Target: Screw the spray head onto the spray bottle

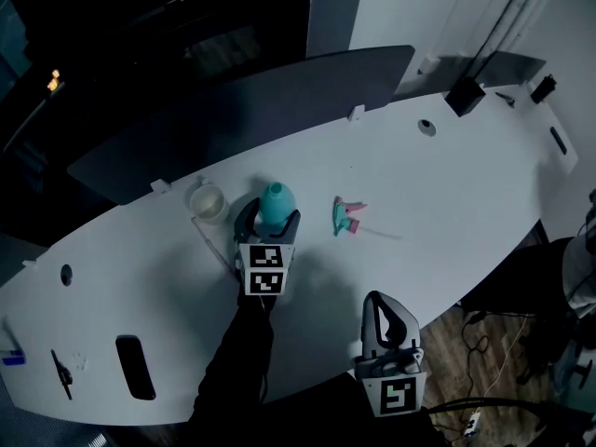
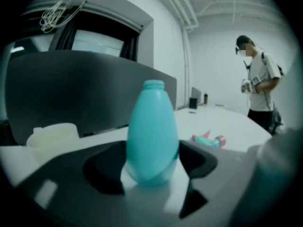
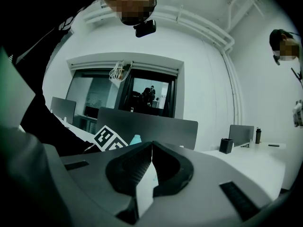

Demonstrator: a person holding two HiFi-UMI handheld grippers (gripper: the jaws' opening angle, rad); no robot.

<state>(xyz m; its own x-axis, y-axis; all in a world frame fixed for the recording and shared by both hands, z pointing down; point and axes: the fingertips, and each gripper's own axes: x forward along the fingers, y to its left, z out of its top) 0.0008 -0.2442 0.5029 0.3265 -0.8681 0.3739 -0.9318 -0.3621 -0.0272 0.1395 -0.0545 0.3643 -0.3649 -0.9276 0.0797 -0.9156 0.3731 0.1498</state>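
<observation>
Right tongs, left tongs, one bottle, one spray head.

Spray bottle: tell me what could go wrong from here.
1. The left gripper holds the spray bottle low on its rounded, tapering body; twisting the head on could make it slip or tilt.
2. The spray head lies on its side, its thin tube trailing across the table; the shut right gripper must open, and a poor grasp could bend the tube.
3. The cup stands close beside the bottle and could get knocked.
</observation>
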